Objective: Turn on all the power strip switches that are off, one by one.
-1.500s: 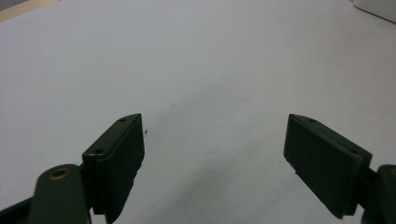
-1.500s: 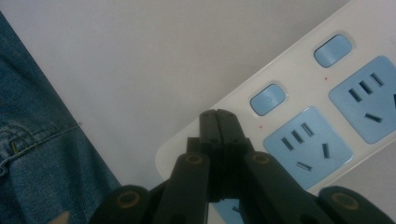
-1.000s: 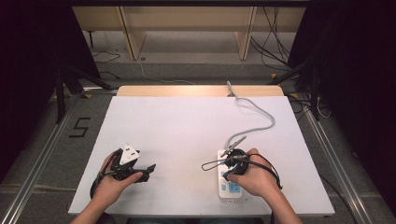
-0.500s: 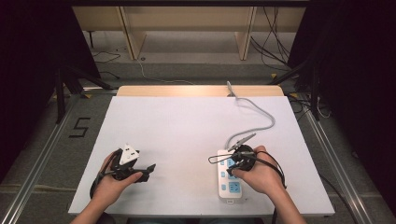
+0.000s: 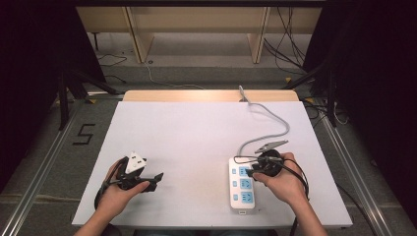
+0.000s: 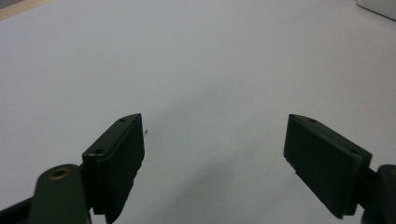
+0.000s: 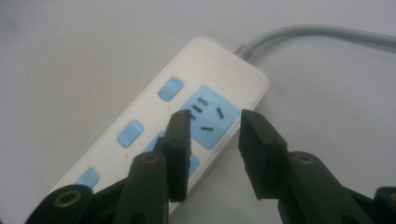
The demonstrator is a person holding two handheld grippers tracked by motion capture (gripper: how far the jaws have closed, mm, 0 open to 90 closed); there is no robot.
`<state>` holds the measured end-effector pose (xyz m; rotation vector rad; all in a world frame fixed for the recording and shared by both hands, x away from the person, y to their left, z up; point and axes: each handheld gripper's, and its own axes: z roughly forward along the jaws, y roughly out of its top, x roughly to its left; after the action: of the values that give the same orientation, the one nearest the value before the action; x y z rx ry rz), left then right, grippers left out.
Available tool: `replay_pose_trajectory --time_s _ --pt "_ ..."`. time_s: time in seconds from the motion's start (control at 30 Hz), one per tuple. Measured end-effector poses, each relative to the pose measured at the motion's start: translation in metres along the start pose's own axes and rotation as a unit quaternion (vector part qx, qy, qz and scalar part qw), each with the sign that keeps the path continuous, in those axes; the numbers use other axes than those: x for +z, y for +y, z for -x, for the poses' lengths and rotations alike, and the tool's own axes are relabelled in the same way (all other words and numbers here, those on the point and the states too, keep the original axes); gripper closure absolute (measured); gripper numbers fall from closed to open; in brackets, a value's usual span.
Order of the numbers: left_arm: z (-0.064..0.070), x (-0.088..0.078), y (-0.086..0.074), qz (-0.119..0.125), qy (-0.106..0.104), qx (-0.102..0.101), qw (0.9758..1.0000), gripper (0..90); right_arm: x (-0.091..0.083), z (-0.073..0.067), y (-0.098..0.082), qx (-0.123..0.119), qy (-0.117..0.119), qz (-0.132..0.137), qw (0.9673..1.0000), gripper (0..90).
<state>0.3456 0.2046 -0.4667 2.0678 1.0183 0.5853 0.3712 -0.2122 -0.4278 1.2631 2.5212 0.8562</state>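
Observation:
A white power strip [image 5: 243, 192] with blue sockets and blue switches lies near the table's front right, and its grey cable [image 5: 277, 132] runs toward the back edge. My right gripper [image 5: 252, 171] hovers over the strip's far end. In the right gripper view this gripper [image 7: 215, 123] stands partly open above the end socket of the strip [image 7: 154, 140]; its jaws have just been opening and nothing sits between the pads. My left gripper [image 5: 156, 178] rests at the front left. In its own view the left gripper [image 6: 215, 133] is wide open over bare table.
The white table [image 5: 196, 132] has a wooden strip along its back edge [image 5: 206, 95]. Dark floor, metal rails and shelf legs surround it. A corner of the power strip [image 6: 379, 6] shows at the top right of the left gripper view.
My right hand has slid a little to the right along the power strip, and its jaws have gone from shut to partly open. The left hand has stayed put.

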Motion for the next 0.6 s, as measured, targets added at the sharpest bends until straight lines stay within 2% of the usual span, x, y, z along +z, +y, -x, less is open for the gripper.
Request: replay_pose_trajectory --time_s 0.17,0.33,0.6 --pt "-0.002 0.0 -0.001 -0.001 0.003 -0.006 1.0 20.2 0.0 0.012 -0.01 0.0 -0.01 0.043 0.999 56.4" --pt "-0.002 0.0 -0.001 -0.002 0.003 -0.007 1.0 20.2 0.0 0.022 -0.02 0.003 -0.02 0.081 0.9965 52.1" --pt "-0.002 0.001 -0.001 -0.004 0.004 -0.007 1.0 20.2 0.0 0.03 -0.034 0.005 -0.03 0.119 0.9924 47.5"
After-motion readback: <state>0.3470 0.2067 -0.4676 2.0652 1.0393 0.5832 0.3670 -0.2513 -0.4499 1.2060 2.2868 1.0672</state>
